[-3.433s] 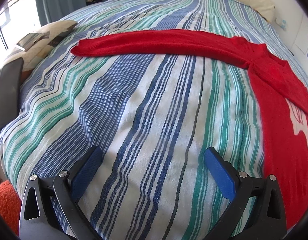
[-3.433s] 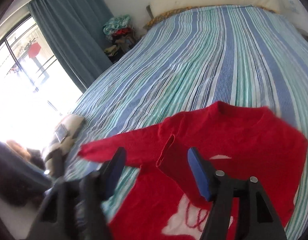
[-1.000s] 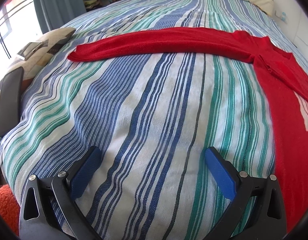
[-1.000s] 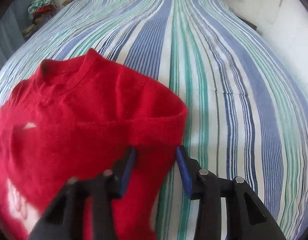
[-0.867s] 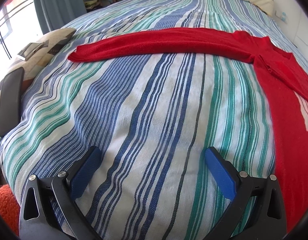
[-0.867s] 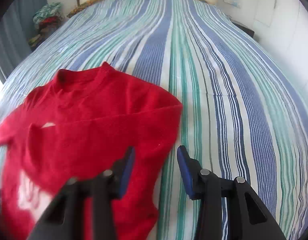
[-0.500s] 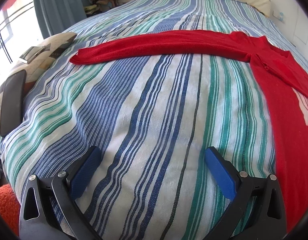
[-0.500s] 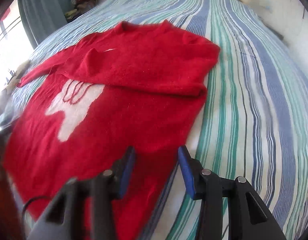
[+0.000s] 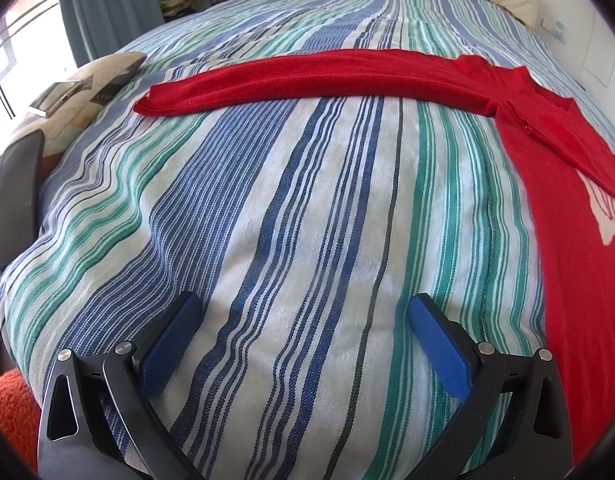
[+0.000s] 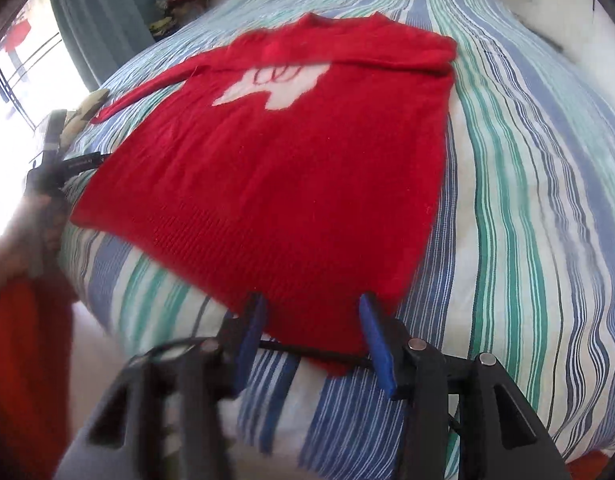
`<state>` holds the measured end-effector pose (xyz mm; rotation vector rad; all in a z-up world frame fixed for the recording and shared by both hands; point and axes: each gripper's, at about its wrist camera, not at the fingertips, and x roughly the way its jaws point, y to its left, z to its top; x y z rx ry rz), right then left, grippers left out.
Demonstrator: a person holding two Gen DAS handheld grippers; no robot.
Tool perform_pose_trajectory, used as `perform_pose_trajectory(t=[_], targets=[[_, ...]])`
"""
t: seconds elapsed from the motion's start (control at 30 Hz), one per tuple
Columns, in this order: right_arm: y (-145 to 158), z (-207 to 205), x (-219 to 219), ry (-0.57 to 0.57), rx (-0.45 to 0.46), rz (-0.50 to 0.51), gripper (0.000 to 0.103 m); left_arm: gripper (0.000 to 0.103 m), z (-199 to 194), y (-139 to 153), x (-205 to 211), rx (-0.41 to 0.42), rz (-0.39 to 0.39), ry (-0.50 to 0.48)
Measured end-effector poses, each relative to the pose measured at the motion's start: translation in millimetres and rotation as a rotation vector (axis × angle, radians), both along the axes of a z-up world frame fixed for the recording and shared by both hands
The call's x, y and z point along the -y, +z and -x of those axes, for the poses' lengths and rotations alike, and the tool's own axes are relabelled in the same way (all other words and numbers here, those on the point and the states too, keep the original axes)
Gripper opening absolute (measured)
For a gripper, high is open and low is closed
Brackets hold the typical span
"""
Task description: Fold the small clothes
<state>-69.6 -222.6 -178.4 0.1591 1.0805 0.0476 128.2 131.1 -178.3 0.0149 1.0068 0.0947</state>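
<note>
Right claw (image 10: 309, 330) hangs released at the red sweater's (image 10: 283, 160) hem; left claw (image 9: 301, 344), also released, faces the outstretched sleeve (image 9: 307, 78) — lying crosswise ahead of me.

In the right wrist view, a sweater (image 10: 291, 152) is laid flat on the bed (image 10: 527, 200), filling the centre of the frame, its neck toward the top and its hem at the bottom centre. One sleeve is folded across the chest; the other is stretched toward the left edge. The right gripper (image 10: 311, 332) is placed at the hem, bottom centre. In the left wrist view, the stretched sleeve (image 9: 307, 76) is spread across the upper frame, the left gripper (image 9: 303, 340) at the bottom, a cushion (image 9: 79, 92) at the upper left.
</note>
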Motion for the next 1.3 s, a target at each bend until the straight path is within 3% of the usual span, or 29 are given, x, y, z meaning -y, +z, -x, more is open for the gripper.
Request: perform_pose_trajectory(t=[0.1, 0.17, 0.23, 0.43, 0.8, 0.93, 1.07, 1.17, 1.3], targets=[[23, 10, 2, -0.043, 0.095, 0.014, 0.054, 0.103, 0, 0, 1, 0.002, -0.007, -0.001], [36, 14, 6, -0.069, 0.166, 0.032, 0.068, 0.103, 0, 0, 1, 0.002, -0.005, -0.003], [42, 16, 10, -0.096, 0.206, 0.062, 0.071, 0.103, 1, 0, 1, 0.003, -0.005, -0.006], [36, 10, 23, -0.143, 0.194, 0.041, 0.071, 0.103, 1, 0, 1, 0.003, -0.007, -0.008], [35, 10, 16, -0.116, 0.204, 0.049, 0.071, 0.103, 1, 4, -5, -0.005, 0.047, -0.019], [35, 9, 12, -0.1, 0.208, 0.055, 0.071, 0.103, 1, 13, -11, -0.014, 0.137, -0.028], [37, 11, 9, -0.09, 0.222, 0.054, 0.071, 0.102, -6, 36, -40, 0.004, 0.362, -0.011], [37, 12, 9, -0.086, 0.227, 0.051, 0.071, 0.102, -21, 52, -79, 0.049, 0.477, 0.082], [35, 10, 10, -0.081, 0.218, 0.046, 0.071, 0.102, -53, 59, -139, 0.062, 0.548, 0.236]])
